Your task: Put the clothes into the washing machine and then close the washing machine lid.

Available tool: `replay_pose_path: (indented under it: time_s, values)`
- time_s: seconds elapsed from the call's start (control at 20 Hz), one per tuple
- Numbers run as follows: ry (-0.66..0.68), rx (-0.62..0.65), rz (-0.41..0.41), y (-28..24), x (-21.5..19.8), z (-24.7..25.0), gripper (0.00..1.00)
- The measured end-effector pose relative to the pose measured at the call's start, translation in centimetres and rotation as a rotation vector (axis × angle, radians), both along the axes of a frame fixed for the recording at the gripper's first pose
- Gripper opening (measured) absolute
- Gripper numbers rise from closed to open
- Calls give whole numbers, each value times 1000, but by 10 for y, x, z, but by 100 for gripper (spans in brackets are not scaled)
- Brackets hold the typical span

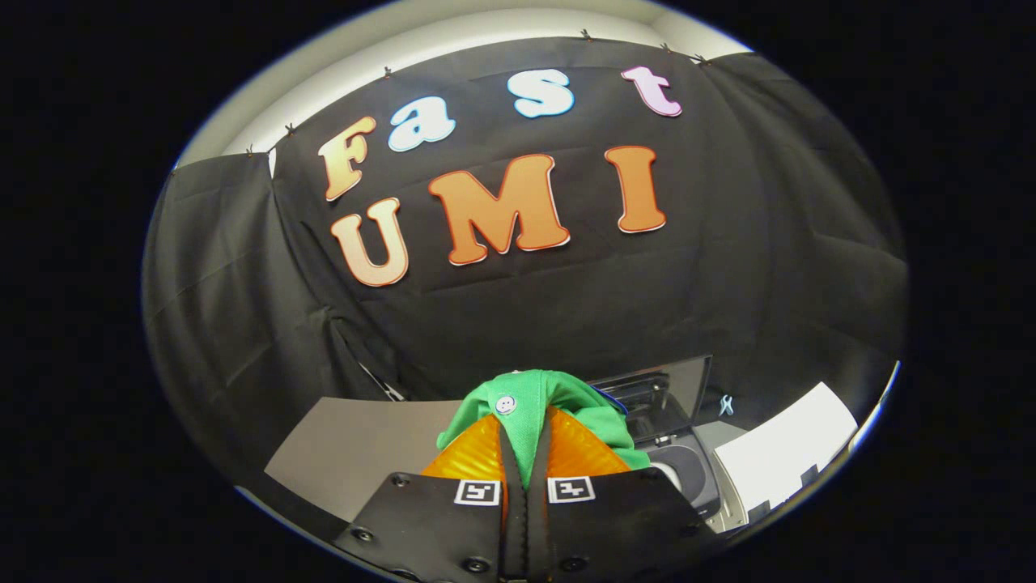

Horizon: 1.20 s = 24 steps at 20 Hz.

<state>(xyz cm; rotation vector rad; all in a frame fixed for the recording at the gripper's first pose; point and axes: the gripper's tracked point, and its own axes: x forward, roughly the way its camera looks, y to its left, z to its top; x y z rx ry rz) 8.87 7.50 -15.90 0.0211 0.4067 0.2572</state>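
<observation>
While the gripper (524, 453) pinches the green garment (538, 401) tight, the open washing machine (684, 470) to its right awaits loading and closing.

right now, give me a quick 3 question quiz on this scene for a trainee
1. True or false: the gripper is shut on the green garment.
2. The washing machine sits where? A) right of and beyond the fingers B) between the fingers C) left of the fingers
3. Fill in: the washing machine lid stands ____.

Key: 1 true; 2 A; 3 open
</observation>
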Motion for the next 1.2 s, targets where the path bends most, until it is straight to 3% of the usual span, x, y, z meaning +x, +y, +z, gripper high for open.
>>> replay_pose_path:
  time_s: [0.55, 1.2]
  values:
    - [152, -62, -61, -104, 34, -77, 8]
    - [331, -139, -54, -147, 59, -193, 8]
